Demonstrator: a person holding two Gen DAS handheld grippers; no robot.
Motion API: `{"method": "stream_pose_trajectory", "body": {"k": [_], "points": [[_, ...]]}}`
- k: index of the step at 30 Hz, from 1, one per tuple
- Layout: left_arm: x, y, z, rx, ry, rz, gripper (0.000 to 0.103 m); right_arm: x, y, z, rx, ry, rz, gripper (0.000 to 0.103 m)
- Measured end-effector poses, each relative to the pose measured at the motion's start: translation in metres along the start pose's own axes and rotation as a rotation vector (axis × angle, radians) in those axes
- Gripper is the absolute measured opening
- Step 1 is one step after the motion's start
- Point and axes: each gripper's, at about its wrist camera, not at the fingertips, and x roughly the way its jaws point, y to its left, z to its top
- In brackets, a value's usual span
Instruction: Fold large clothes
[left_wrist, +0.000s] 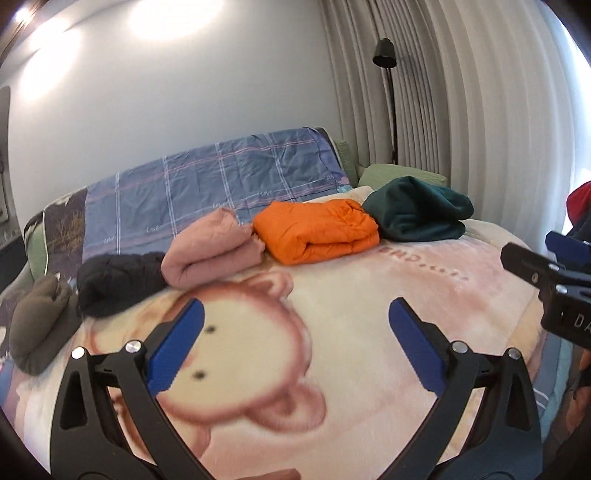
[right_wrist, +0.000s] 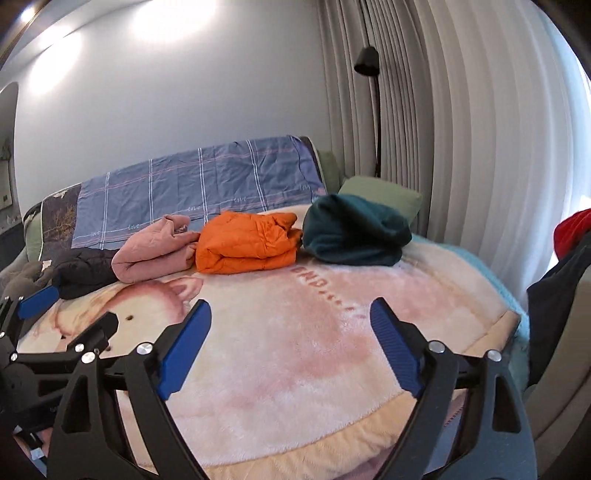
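Both tools, left (left_wrist: 295, 347) and right (right_wrist: 291, 343), gape empty over the bed (right_wrist: 295, 369); unfolded clothes (right_wrist: 561, 280) hang off its right edge, nearer the right tool.

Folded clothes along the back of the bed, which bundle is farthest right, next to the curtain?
The dark teal bundle, right of the orange one and in front of the green pillow.
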Motion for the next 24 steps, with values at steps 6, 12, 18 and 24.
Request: {"method": "stream_pose_trajectory", "body": {"k": [6, 12, 18, 24], "points": [[-0.026, 0.015, -0.008, -0.026, -0.018, 0.014, 0.101, -0.022, 0.014, -0.001, -0.012, -0.015, 0.011, 0.088], [-0.044, 0.024, -0.008, -0.034, -0.035, 0.017, 0.101, -0.035, 0.019, 0.001, -0.013, -0.034, 0.007, 0.088], [-0.053, 0.024, -0.008, -0.021, -0.04, 0.011, 0.101, -0.04, 0.024, 0.001, -0.023, -0.035, 0.009, 0.089], [-0.052, 0.025, -0.009, -0.022, -0.023, 0.001, 0.101, -0.041, 0.025, 0.0, -0.025, -0.035, 0.0, 0.089]]}}
